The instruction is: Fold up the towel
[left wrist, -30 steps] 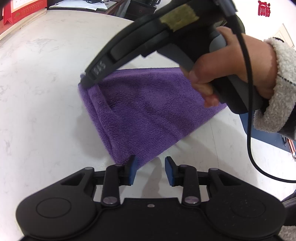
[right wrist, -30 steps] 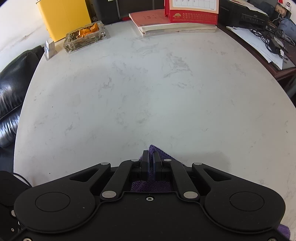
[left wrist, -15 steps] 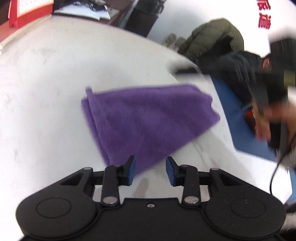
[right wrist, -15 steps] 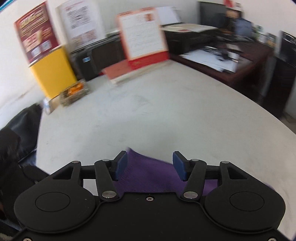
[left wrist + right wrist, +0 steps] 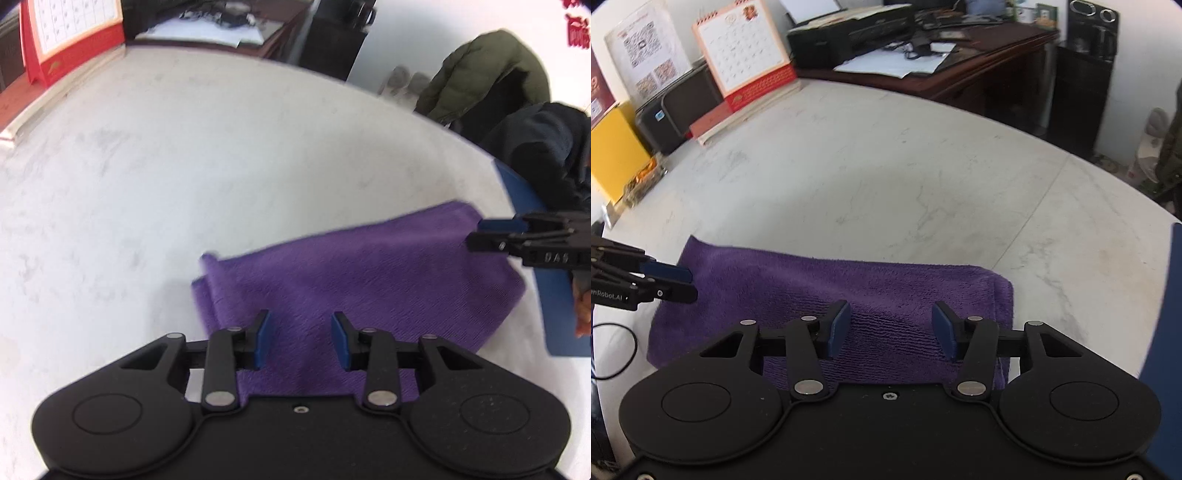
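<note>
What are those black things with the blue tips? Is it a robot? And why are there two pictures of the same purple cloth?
It is not a robot. A person holds two grabbing tools, one in each hand. Each tool has two black fingers with blue pads, and a small camera that looks out along them. That makes two pictures: one from the left gripper, one from the right gripper. Each camera also sees the other tool poking in from the side.

The purple towel lies folded on a white marbled table. Neither tool holds it now. The left tool's pads stand apart over the towel. The right tool's pads are also apart and closing a little, with nothing pinched between them. At the back stands a red desk calendar.
</note>
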The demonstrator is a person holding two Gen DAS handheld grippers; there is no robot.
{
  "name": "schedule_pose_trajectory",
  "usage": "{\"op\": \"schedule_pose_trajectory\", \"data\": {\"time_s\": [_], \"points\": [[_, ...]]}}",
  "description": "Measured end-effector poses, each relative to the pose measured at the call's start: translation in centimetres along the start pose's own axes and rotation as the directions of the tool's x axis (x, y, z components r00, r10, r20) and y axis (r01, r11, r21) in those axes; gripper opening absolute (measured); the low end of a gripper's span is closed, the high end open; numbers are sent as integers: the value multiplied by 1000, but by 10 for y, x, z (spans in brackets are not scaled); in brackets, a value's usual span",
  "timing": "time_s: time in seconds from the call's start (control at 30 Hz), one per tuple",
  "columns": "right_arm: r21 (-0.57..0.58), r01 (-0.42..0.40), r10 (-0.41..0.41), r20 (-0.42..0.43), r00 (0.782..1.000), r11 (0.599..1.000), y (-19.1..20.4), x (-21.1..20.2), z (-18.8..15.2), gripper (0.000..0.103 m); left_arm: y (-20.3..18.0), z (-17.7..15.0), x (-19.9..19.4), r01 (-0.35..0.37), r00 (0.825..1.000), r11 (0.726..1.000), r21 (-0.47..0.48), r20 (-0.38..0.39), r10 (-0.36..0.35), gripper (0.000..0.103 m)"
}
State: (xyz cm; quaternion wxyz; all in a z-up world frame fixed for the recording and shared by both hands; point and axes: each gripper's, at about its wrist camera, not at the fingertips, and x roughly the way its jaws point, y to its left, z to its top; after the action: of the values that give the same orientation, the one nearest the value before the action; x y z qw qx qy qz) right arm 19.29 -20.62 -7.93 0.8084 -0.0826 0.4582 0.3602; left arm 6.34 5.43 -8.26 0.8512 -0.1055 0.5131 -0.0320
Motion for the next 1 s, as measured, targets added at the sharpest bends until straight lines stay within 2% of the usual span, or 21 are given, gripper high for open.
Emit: {"op": "schedule_pose_trajectory", "data": {"time_s": [0.2,0.27,0.47,0.63,0.8,0.93,0.97,1.0], "points": [[21,-5,5,4,1000,1000,-33,2,-4,45,-3,-4,0,-23,1000,998,53,-6,23,33],[-5,25,-25,21,999,1000,-33,-2,0,46,-3,-5,0,-28,1000,998,58,-9,29,33],[37,24,-27,65,997,999,-39,-8,15,46,-5,-5,1,-26,1000,998,65,-14,27,35],[69,33,-33,8,999,997,-46,12,19,44,-4,-4,1,-19,1000,997,71,-16,20,37],[49,57,-56,-20,998,997,-45,19,12,37,-4,-4,2,-11,1000,997,75,-13,12,37],[21,79,-78,-18,997,997,-44,19,13,12,-3,-3,2,-5,1000,997,76,-13,6,38],[15,86,-86,-12,996,996,-44,17,13,8,-3,-3,3,-4,1000,997,76,-13,5,38],[12,85,-85,-13,996,996,-44,16,14,8,-3,-3,3,-3,1000,997,76,-13,4,38]]}}
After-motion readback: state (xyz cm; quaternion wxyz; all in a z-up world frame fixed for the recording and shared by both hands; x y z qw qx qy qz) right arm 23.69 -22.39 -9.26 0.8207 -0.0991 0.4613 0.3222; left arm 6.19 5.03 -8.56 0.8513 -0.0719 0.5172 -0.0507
